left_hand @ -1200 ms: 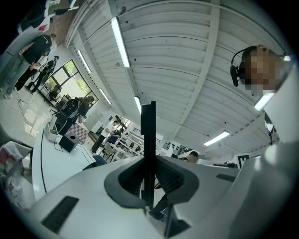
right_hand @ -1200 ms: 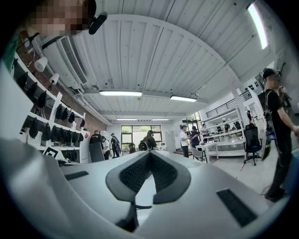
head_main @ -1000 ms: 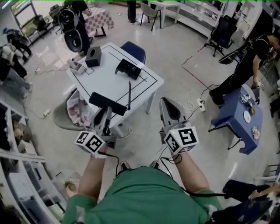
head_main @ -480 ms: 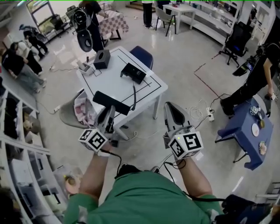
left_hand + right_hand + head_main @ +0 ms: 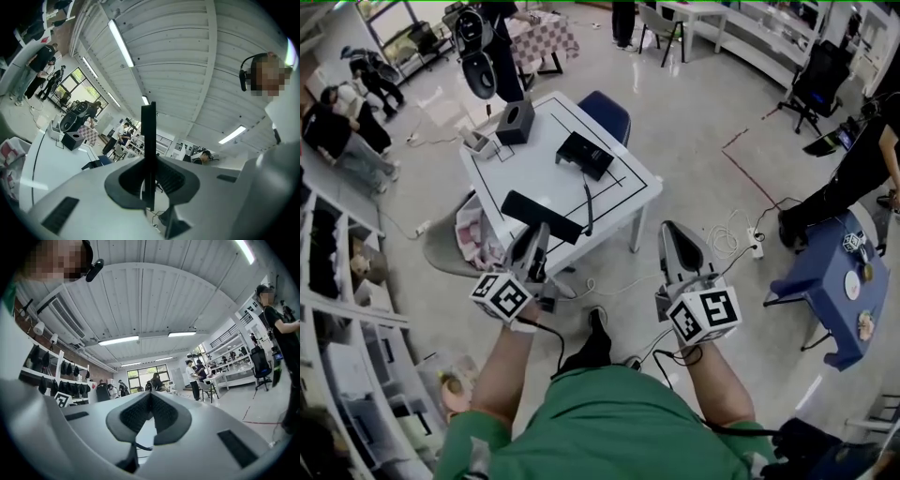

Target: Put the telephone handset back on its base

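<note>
Left gripper view is showing the left tongs (image 5: 149, 165) pinching the telephone handset (image 5: 149, 133), which is standing edge-on between the ribbed pads as a thin black slab rising above the jaw tips. Right gripper view is showing the right tongs (image 5: 150, 398) pressed together at the tips, with nothing between them. In the head view the left tongs (image 5: 537, 242) are reaching toward the near corner of the white desk (image 5: 525, 171), carrying the handset (image 5: 542, 217) crosswise as a long black bar hanging over that near edge. The right tongs (image 5: 673, 234) are hovering beside the desk, over the floor, apart from the handset. The telephone base (image 5: 584, 155) is sitting farther back on the desk, inside the black outline drawn on its top, well apart from the handset. A black box (image 5: 517, 122) is standing at the far left corner, and a blue chair (image 5: 606, 111) is showing behind the desk.
</note>
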The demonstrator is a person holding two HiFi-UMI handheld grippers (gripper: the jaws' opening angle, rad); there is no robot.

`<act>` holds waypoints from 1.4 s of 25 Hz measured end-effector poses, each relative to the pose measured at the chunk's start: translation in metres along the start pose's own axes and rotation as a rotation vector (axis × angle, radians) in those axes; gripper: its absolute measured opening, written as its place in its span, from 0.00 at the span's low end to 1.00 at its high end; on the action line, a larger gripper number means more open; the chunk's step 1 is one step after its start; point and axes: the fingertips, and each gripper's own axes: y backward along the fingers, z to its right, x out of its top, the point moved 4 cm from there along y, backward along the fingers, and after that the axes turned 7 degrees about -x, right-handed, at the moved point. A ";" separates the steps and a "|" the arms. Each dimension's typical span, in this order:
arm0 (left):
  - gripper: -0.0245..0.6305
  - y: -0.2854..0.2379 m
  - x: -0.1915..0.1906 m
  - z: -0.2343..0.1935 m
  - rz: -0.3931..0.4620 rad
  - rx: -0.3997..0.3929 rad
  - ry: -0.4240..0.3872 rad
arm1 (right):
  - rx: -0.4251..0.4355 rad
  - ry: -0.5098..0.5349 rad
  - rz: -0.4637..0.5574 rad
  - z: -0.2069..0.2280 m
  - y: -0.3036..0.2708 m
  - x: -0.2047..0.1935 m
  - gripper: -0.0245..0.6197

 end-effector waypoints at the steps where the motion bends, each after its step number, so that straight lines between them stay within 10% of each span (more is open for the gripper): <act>1: 0.16 -0.009 -0.001 -0.009 0.000 -0.003 0.011 | -0.009 0.006 -0.005 0.004 -0.008 -0.002 0.07; 22: 0.16 -0.130 -0.003 -0.183 -0.069 -0.100 0.214 | -0.182 0.062 -0.138 0.017 -0.187 -0.035 0.07; 35: 0.16 -0.174 -0.027 -0.212 -0.088 -0.060 0.280 | -0.112 0.038 -0.152 0.046 -0.246 -0.044 0.07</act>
